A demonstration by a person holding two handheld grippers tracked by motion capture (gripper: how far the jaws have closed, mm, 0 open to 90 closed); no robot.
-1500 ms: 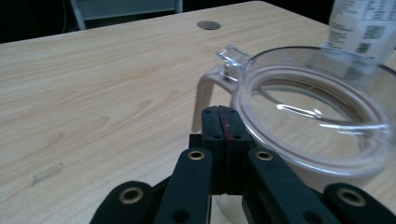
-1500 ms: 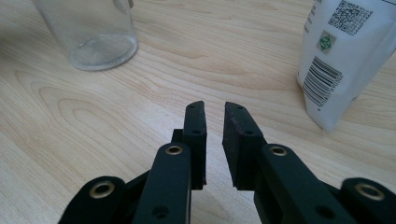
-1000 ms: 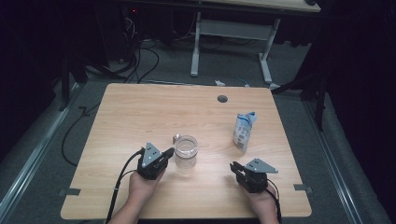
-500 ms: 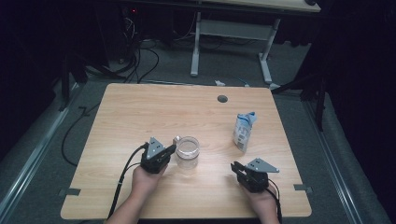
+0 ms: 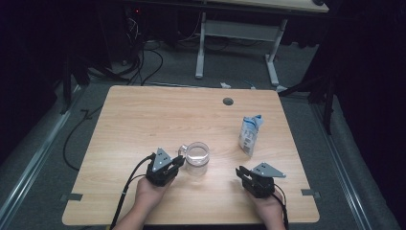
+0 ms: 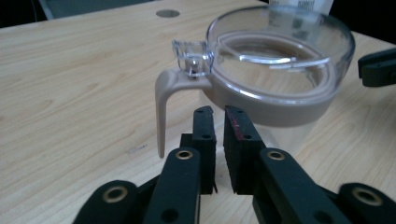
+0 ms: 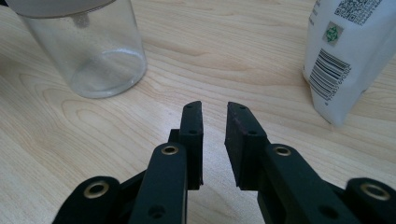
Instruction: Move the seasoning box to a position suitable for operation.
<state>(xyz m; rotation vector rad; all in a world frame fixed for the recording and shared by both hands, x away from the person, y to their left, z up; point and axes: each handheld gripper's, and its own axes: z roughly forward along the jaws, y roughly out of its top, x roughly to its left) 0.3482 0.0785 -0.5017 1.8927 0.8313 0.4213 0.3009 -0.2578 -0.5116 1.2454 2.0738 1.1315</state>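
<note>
A: Where does the clear jar [image 5: 197, 154] stand?
B: On the table [image 5: 143, 115], a little nearer its near edge than its far one and about midway between the left and right edges. It is upright, with a clear lid in a beige ring and a beige handle [image 6: 164, 105] that hangs down toward the left gripper [image 5: 178, 163].
A: And that gripper's jaws?
B: Narrow, a thin slit between them, nothing held. In the left gripper view the tips sit just under the lid's ring, right beside the handle; I cannot tell whether they touch the glass.
A: The right gripper [image 5: 242, 173]?
B: Near the table's near edge toward the right corner, jaws a narrow gap apart, holding nothing. The white carton [image 5: 250, 134] stands upright beyond it, toward the right edge, well apart from the jar
</note>
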